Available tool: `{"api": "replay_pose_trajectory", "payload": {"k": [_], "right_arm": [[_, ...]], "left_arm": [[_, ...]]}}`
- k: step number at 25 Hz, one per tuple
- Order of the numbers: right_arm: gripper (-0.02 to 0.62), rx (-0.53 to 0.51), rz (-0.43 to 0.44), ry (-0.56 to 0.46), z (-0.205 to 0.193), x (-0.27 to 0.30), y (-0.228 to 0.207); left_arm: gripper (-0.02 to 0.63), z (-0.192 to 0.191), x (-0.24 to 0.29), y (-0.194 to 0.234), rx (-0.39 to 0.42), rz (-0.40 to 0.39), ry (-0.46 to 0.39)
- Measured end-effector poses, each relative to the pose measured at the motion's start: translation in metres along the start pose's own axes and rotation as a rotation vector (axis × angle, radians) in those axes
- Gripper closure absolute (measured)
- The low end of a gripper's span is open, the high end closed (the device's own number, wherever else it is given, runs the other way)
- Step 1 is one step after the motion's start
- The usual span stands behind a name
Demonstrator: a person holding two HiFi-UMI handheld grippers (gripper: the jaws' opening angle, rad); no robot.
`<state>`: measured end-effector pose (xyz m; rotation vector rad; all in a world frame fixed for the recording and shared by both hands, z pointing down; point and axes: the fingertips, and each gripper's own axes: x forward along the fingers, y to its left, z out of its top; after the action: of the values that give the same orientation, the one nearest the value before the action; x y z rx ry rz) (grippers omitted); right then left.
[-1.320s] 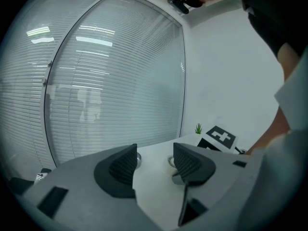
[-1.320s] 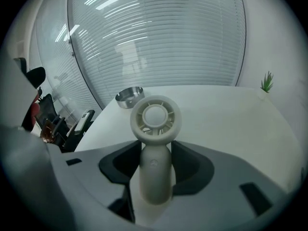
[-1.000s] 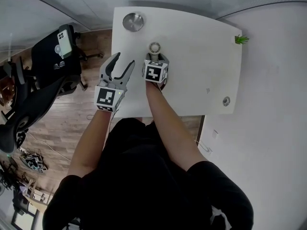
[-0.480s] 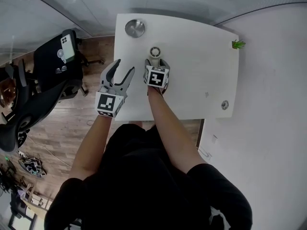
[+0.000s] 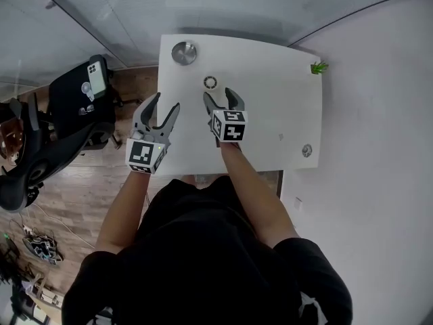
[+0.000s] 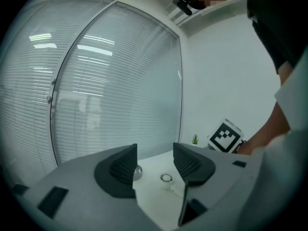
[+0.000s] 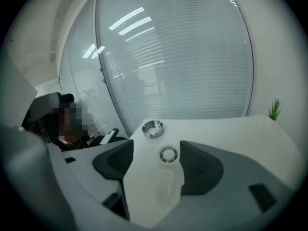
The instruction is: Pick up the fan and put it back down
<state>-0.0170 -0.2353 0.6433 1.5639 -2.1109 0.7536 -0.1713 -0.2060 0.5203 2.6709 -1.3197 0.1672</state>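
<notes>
Fan (image 5: 211, 82) rests on the table (image 5: 270, 59), in neither claw; left gripper (image 5: 162, 105), left of the fan, hangs open and empty; right gripper (image 5: 221, 99), just short of the fan, is opening with nothing between its pads; the put-down looks done, with little left to do.
</notes>
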Motion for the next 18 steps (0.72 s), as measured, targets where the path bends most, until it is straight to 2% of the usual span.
{"api": "replay_pose_trajectory", "payload": {"k": [4,8,11,18], "right_arm": [[0.312,-0.068,0.126,-0.169,0.056,-0.046,0.02],[0.365,-0.138,0.227,-0.321,0.097,-0.096,0.043],[0.392,-0.189,0.254,-0.4,0.114,-0.131,0.053],[0.431,-0.256,0.291,-0.491,0.135,-0.197,0.068]], "left_arm": [[0.36,0.028,-0.012,-0.013,0.012,-0.031,-0.024],[0.359,0.052,-0.027,-0.03,0.015,-0.071,-0.03],[0.359,0.076,-0.036,-0.042,0.018,-0.102,-0.067],[0.36,0.116,-0.05,-0.072,0.04,-0.189,-0.115]]}}
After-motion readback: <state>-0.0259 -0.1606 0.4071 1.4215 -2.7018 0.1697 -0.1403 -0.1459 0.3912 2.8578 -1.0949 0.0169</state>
